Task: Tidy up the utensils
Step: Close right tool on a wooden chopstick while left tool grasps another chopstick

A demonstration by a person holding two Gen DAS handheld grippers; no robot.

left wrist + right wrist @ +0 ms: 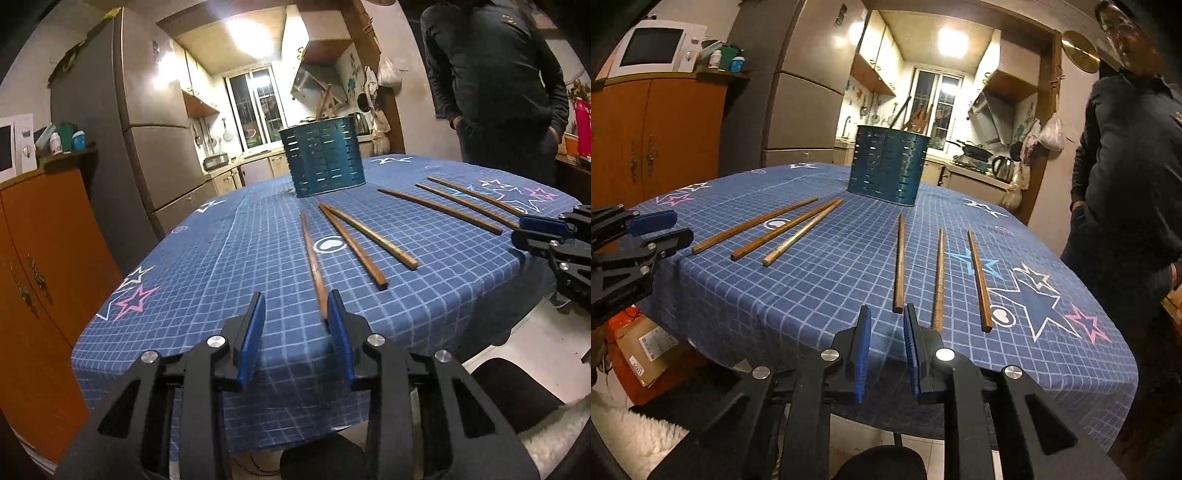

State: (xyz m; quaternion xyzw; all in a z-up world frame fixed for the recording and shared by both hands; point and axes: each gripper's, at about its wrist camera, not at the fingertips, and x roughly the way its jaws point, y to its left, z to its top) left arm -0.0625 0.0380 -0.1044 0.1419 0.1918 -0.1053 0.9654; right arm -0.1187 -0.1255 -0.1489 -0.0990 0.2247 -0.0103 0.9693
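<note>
Risk: chopsticks rolled off the tablecloth edge if nudged | left gripper: parted, nothing clamped, leftmost chopstick end beside its right pad | right gripper: narrowly parted, empty, chopstick just ahead | slotted blue utensil holder: upright mid-table, beyond six chopsticks.
</note>
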